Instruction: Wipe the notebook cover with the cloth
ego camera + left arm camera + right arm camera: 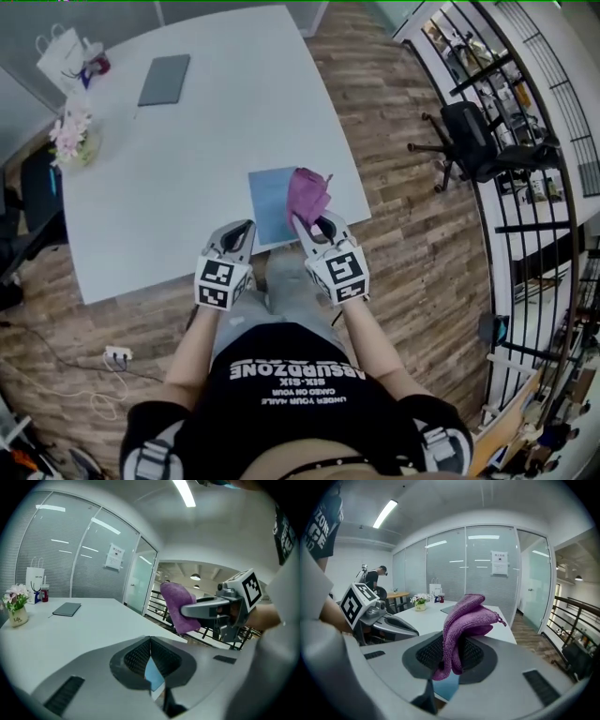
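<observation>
The fingers of the right gripper (315, 226) clamp a purple cloth (307, 195) over the blue notebook (269, 202) at the counter (187, 169) edge. The left gripper (242, 229) hovers alongside, fingers closed on nothing.

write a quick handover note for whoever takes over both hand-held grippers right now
Left hand-held gripper: shut, empty, just short of the table's near edge.
Right hand-held gripper: shut on the purple cloth, which bunches out past its jaws.
Blue notebook: flat at the table's near edge, with the cloth over its right side.
Done: cloth gripped and at the notebook.
Left: wipe the cover; no contact can be seen yet.
</observation>
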The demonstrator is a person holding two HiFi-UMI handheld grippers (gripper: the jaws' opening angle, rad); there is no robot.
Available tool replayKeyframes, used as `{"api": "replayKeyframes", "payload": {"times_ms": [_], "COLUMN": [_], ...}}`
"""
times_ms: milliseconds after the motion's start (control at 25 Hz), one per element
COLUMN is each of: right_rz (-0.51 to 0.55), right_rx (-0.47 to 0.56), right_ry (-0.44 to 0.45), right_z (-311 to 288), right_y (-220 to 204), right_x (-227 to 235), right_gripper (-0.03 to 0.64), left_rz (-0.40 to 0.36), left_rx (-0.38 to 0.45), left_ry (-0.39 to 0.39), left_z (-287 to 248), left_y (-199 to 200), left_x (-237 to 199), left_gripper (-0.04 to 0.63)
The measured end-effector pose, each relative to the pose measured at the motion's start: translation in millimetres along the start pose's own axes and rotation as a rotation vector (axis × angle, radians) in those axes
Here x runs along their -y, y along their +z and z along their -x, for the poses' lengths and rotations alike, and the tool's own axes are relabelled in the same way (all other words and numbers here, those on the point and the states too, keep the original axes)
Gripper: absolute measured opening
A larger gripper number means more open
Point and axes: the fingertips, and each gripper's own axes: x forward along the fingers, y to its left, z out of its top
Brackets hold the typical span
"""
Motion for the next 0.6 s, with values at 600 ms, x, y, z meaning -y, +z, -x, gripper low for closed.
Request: {"api": "replayKeyframes", "payload": {"times_ms": [600], "right_rz": [0.175], "right_rx": [-0.276], "right_ry": [0.284], "right_z": [-149], "right_y": [-50], "right_x": [31], "right_gripper": [0.083], "left_rz": [0.049], "left_rx": [-0.234], "left_ry": [0.002], "left_z": [-74], "left_y": [-67], "left_x": [-24], "left_gripper": [0.017]}}
